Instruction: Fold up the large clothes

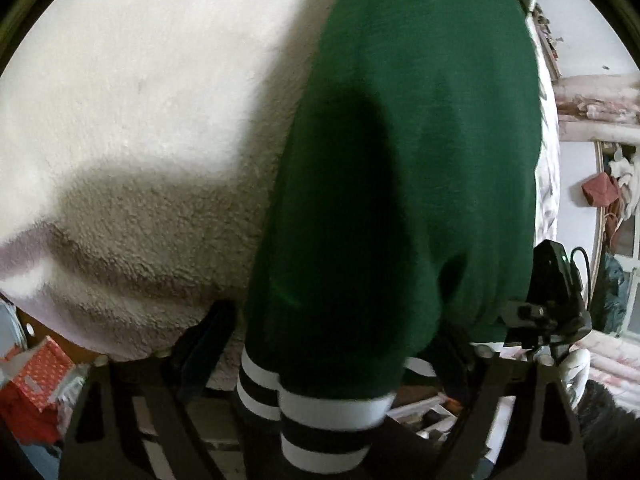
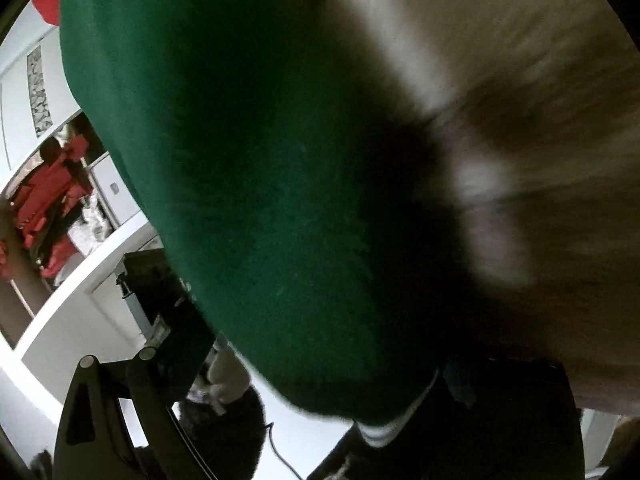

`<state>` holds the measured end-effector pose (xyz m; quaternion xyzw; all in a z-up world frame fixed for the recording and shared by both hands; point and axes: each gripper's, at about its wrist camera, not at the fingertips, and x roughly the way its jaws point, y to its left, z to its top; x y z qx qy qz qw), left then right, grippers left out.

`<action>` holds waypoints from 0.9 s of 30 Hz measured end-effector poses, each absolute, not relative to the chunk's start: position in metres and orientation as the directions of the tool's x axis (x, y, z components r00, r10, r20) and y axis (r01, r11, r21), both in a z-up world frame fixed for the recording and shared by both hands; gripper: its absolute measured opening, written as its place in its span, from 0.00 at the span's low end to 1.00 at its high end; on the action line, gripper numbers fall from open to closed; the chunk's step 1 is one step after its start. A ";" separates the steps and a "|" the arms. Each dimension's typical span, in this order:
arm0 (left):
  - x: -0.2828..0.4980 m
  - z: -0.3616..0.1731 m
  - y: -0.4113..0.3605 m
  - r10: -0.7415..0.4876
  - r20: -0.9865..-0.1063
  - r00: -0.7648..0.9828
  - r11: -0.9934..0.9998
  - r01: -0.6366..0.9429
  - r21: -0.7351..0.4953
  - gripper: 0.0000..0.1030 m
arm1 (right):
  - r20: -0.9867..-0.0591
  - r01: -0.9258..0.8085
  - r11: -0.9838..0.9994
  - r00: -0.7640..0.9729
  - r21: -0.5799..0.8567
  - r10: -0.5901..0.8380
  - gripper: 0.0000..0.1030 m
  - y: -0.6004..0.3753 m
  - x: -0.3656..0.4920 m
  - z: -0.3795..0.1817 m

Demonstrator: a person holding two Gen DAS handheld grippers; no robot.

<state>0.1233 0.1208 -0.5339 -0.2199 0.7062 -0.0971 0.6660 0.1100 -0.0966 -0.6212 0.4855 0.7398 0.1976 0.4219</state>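
A dark green garment (image 1: 420, 140) with black-and-white striped cuffs (image 1: 320, 412) lies on a cream fleecy blanket (image 1: 140, 80). In the left wrist view my left gripper (image 1: 332, 328) points steeply down over its near end. The striped end lies between the dark fingers (image 1: 208, 336), which stand apart, with a strip of blanket showing beside the left one. In the right wrist view the green garment (image 2: 240, 160) fills the middle on the blurred blanket (image 2: 520, 60). My right gripper (image 2: 308, 368) is spread wide around the garment's striped edge (image 2: 380, 434); its right finger is lost in shadow.
The blanket's near edge drops off in both views. Below it lie a red patterned box (image 1: 40, 376), a white shoe (image 1: 576, 364) and clutter. A black device with a green light (image 1: 556, 292) sits by the garment's right side. Red clothes (image 2: 48, 200) hang at the far left.
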 end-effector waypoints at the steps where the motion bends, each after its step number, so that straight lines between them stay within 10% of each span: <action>1: 0.122 -0.529 0.117 -0.431 -0.902 -0.010 0.891 -0.163 -0.424 0.56 | -0.434 0.554 0.447 -0.164 0.702 0.886 0.97 -0.094 0.110 -0.623; 3: 0.120 -0.520 0.112 -0.379 -0.925 -0.005 0.917 -0.136 -0.375 0.37 | -0.452 0.564 0.442 -0.133 0.697 0.882 0.96 -0.091 0.110 -0.621; 6: 0.118 -0.501 0.115 -0.370 -0.929 0.018 0.918 -0.150 -0.368 0.22 | -0.429 0.560 0.396 -0.080 0.728 0.900 0.40 -0.086 0.104 -0.610; 17: 0.143 -0.388 0.141 -0.429 -0.888 0.164 0.879 -0.149 -0.452 0.18 | -0.321 0.509 0.205 0.150 0.836 0.935 0.31 -0.091 0.125 -0.503; 27: 0.321 -0.368 0.081 -0.460 -0.827 0.323 0.876 0.012 -0.483 0.18 | -0.338 0.365 0.220 0.299 0.905 0.893 0.28 -0.180 0.270 -0.406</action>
